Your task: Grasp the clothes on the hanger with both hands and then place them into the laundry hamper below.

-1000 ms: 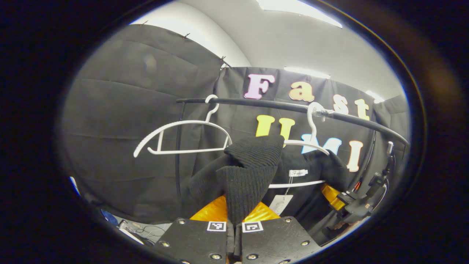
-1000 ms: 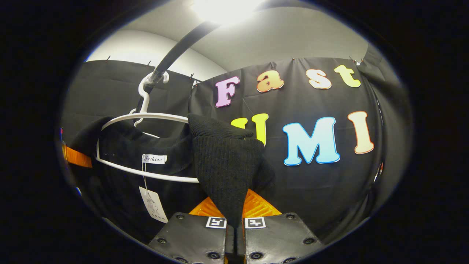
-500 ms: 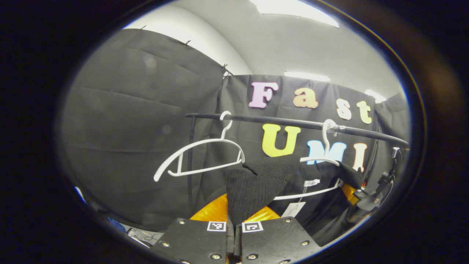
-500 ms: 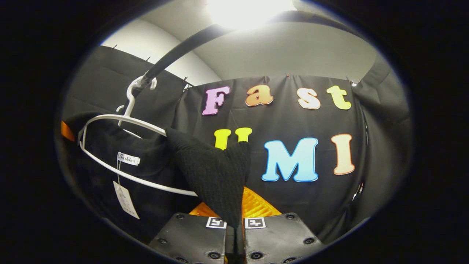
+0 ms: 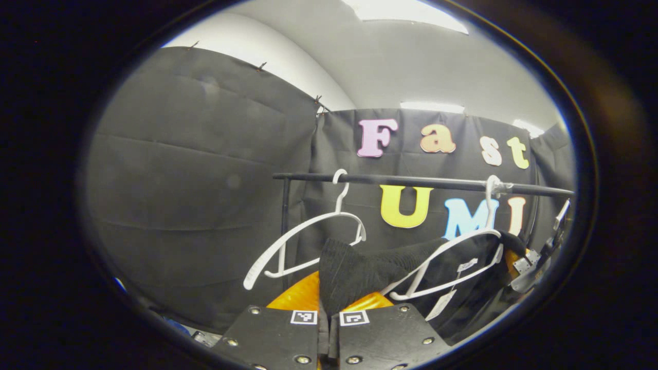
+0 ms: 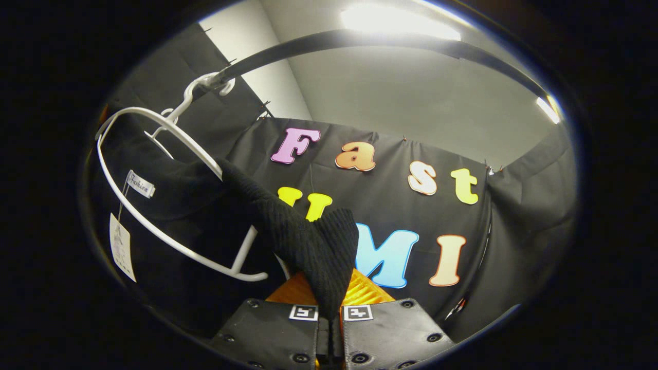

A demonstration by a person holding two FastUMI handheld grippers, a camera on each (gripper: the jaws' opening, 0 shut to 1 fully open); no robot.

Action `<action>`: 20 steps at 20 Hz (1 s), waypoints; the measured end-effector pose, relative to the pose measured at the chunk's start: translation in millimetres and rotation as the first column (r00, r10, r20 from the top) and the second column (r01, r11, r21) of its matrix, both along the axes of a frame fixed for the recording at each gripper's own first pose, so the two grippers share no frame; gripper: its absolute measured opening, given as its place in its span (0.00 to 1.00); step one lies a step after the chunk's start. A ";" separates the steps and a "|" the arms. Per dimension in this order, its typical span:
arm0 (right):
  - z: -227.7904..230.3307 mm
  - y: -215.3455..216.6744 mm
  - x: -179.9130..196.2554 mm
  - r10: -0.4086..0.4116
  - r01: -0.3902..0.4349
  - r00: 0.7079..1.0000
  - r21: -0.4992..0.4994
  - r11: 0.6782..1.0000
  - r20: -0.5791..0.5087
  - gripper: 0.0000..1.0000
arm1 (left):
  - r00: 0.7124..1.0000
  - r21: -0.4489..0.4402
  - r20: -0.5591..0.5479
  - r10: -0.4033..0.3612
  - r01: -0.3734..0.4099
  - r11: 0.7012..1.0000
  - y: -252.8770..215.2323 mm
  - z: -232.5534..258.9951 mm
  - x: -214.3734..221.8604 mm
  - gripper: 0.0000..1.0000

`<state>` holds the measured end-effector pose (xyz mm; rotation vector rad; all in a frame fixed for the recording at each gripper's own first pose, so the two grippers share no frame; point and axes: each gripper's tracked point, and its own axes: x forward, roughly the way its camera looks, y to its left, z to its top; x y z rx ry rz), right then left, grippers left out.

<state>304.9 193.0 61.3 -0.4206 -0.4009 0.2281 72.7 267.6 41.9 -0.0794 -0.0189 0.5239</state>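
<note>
while both tools pinch it, black sweater point(image 5: 360, 272) bunched between left tool point(image 5: 328, 308), right tool point(image 6: 329, 308)

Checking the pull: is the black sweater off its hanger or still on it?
Partly on. The black sweater is stretched to the right claw, while its collar still lies inside the tilted white hanger.

A staged recording booth, not a home: black cloth point(image 5: 205, 154) pinned up as walls, a bare clothes rail point(image 5: 411, 181) with white hangers point(image 5: 308, 241), strip lights point(image 6: 401, 23) on a plain ceiling.
</note>
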 end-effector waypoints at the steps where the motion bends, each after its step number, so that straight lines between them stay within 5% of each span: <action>1: 3.8 -0.3 -0.2 -0.018 0.019 0.999 -0.031 0.999 0.030 0.07 | 1.000 -0.012 0.002 -0.009 0.009 1.000 2.5 -2.4 1.3 0.01; 13: -18.0 -3.6 28.3 -0.074 0.080 0.996 -0.142 0.987 0.046 0.06 | 0.995 -0.043 -0.022 -0.095 0.094 0.995 16.8 -35.1 25.4 0.02; 20: -53.6 -11.5 29.2 -0.108 0.102 0.994 -0.198 0.975 -0.022 0.06 | 0.990 -0.157 -0.043 -0.136 0.128 0.979 16.2 -86.2 32.9 0.01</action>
